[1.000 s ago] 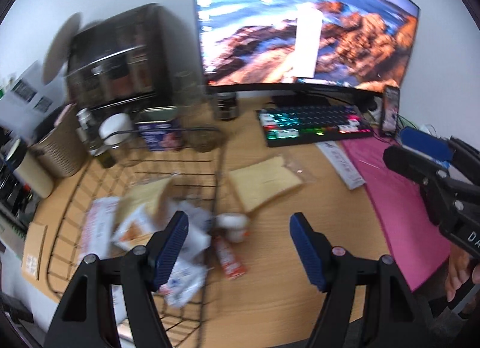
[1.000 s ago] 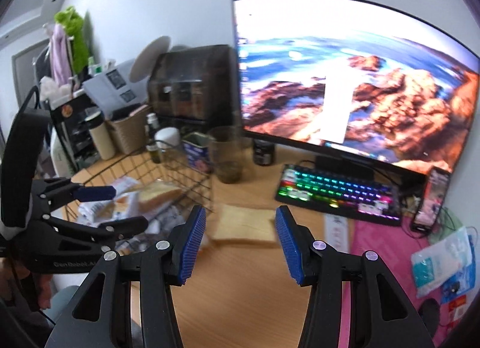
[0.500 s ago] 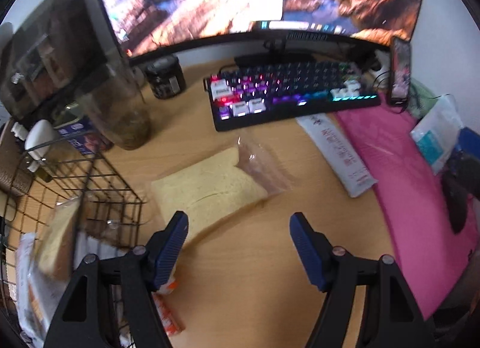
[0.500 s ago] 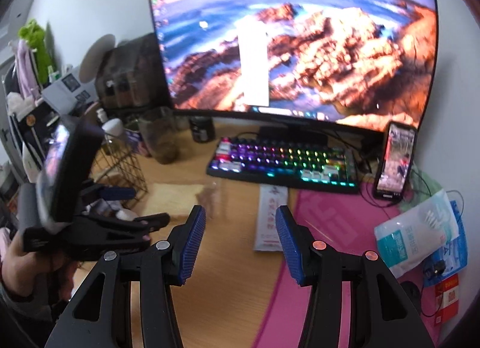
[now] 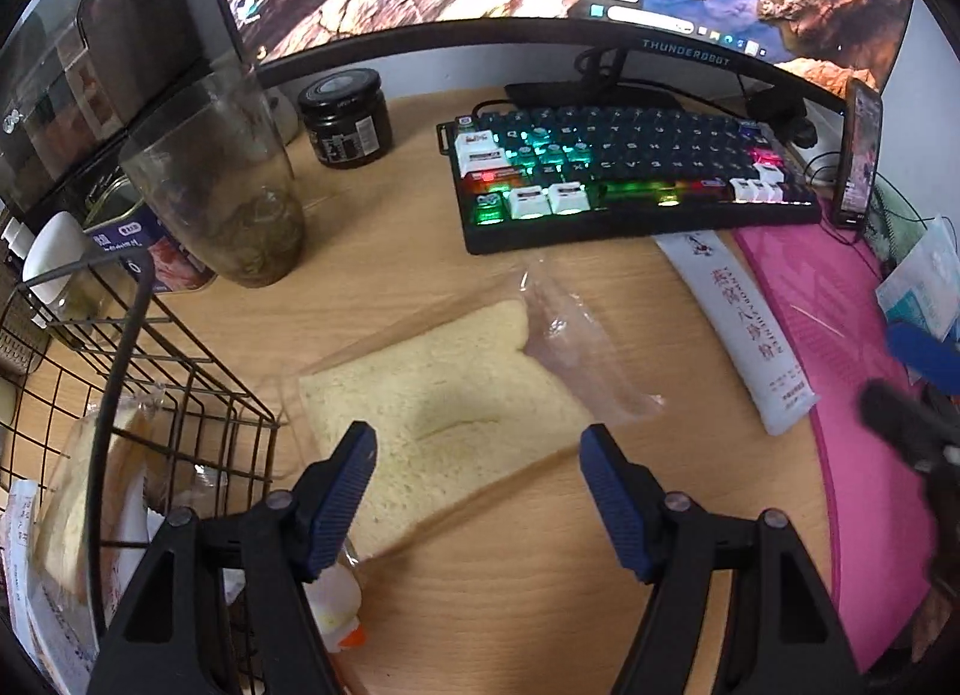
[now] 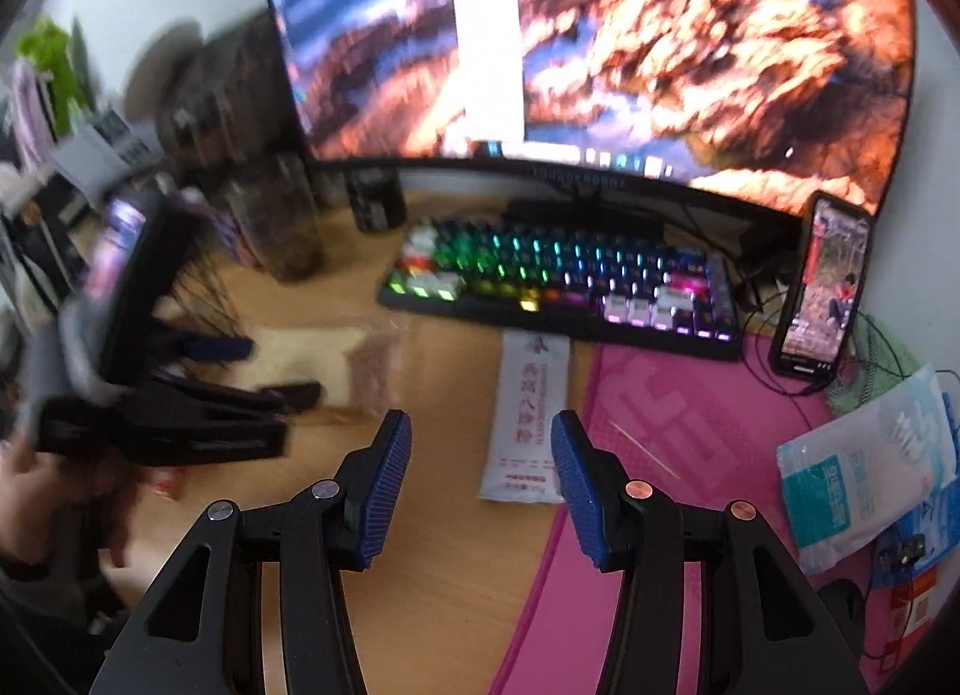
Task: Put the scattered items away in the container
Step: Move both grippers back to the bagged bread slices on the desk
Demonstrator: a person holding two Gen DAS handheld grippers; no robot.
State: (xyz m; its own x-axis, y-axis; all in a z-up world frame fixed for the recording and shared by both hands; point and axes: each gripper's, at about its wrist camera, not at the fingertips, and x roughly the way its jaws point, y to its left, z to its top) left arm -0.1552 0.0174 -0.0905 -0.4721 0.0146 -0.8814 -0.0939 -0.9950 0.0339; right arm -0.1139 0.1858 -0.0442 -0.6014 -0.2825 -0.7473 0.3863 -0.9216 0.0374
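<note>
**Left gripper lines up on the bagged bread**

The slice of bread in its clear bag (image 5: 444, 413) lies flat on the wooden desk (image 5: 540, 605), just ahead of and partly between the 2 blue pads of the left gripper (image 5: 477, 491). Those jaws stand wide apart and hold nothing; the spread looks chosen to straddle the broad slice, though I judge a pinch on the loose plastic tail beyond the bread would be easier than squeezing the soft crumb.

Just left of that gripper sits the wire basket (image 5: 180, 395), already holding another bagged slice and some packets. Its near corner almost touches the bread's bag, so the carry should be short.

The right gripper (image 6: 480, 479) hangs over the desk edge where wood meets the pink mat (image 6: 690, 455), jaws open and empty. Straight ahead of it lies a long white tube (image 6: 528, 413), which seems its likely target. To its right, a blue-and-white packet (image 6: 864, 473) rests on the mat's far side.

Beyond both, the lit keyboard (image 5: 612, 173) and a cloudy jar (image 5: 234, 203) crowd the desk, so lifts must stay low and short.
</note>
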